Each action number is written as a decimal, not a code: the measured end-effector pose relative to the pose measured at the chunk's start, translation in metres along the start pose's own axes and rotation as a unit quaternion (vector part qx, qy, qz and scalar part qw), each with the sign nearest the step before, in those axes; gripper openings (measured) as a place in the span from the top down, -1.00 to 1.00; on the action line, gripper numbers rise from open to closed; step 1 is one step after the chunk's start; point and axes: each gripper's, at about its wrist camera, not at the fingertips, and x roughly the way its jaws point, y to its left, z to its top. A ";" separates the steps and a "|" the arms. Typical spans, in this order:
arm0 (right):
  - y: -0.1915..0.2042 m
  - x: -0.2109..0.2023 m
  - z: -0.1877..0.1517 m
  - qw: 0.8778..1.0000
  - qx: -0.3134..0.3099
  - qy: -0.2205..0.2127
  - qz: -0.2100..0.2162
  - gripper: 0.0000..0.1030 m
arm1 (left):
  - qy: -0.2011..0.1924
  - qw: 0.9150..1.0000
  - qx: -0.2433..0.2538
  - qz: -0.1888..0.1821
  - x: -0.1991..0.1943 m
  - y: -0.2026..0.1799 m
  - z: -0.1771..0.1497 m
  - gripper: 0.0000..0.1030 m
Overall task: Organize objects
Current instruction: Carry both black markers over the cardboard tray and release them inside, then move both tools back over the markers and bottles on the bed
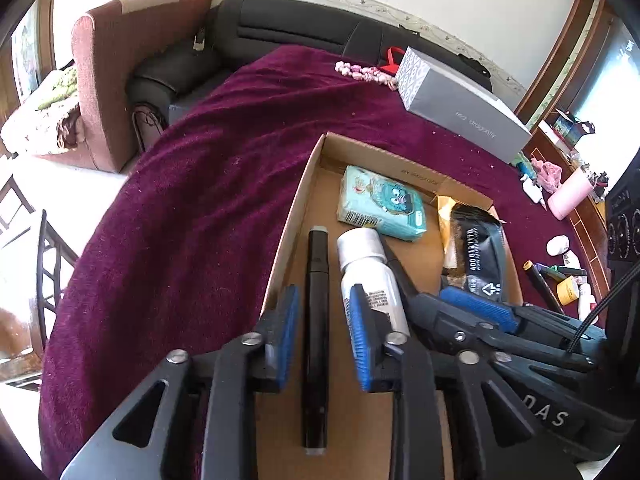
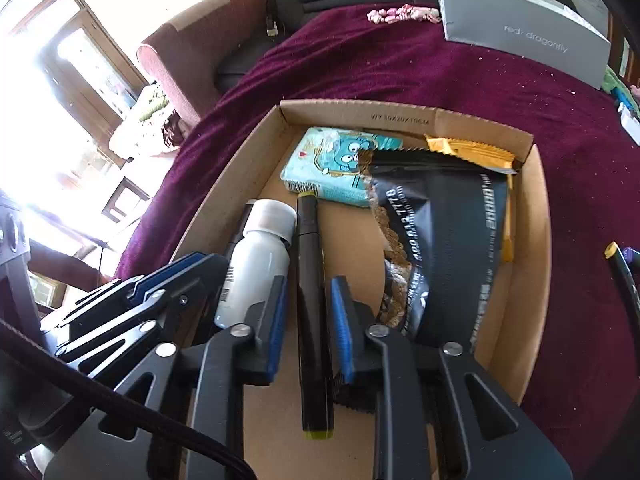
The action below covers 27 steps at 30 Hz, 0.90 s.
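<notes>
I have two markers lying lengthwise on the floor of the cardboard box (image 1: 308,184). The grey-capped marker (image 1: 316,344) sits between the pads of my left gripper (image 1: 324,336), at the box's left wall. The yellow-tipped marker (image 2: 314,320) lies between the pads of my right gripper (image 2: 308,320), just right of the white bottle (image 2: 256,264). Both sets of jaws stand slightly apart – gaps show on each side of each marker, so neither is gripped. Farther in are a teal tissue pack (image 2: 340,168) and a black snack bag (image 2: 440,248), with a yellow wrapper (image 2: 472,152) at the far right corner; the box rests on a purple cloth (image 1: 200,184). My worry is the crowding – the two grippers sit close together, so lifting out carelessly could knock them together, or a pad could catch a marker and roll it against the bottle. More markers (image 1: 552,280) wait on the cloth to the right.
</notes>
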 end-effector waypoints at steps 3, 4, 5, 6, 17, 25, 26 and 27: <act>-0.001 -0.015 -0.003 1.000 -0.003 -0.018 -0.002 0.37 | -0.022 1.000 -0.002 0.001 -0.015 -0.002 -0.001 0.23; -0.001 -0.021 -0.005 1.000 -0.006 -0.025 -0.001 0.33 | -0.032 0.999 -0.005 0.005 -0.021 -0.002 -0.001 0.14; 0.001 -0.027 -0.007 0.999 -0.010 -0.033 -0.003 0.22 | -0.042 0.999 -0.006 0.009 -0.028 -0.003 -0.001 0.10; 0.003 -0.035 -0.009 0.999 -0.016 -0.045 -0.008 0.12 | -0.051 0.999 -0.008 0.009 -0.035 -0.003 -0.002 0.07; 0.021 -0.114 -0.041 0.981 -0.083 -0.163 -0.063 -0.17 | -0.125 0.992 0.010 0.011 -0.098 -0.034 -0.026 -0.01; 0.008 -0.150 -0.062 0.970 -0.092 -0.204 -0.095 -0.32 | -0.144 0.989 0.030 0.015 -0.120 -0.069 -0.043 -0.08; 0.006 -0.154 -0.065 0.969 -0.091 -0.208 -0.098 -0.35 | -0.145 0.989 0.033 0.015 -0.121 -0.073 -0.045 -0.08; 0.003 -0.157 -0.067 0.968 -0.091 -0.211 -0.099 -0.36 | -0.146 0.989 0.037 0.016 -0.123 -0.079 -0.047 -0.08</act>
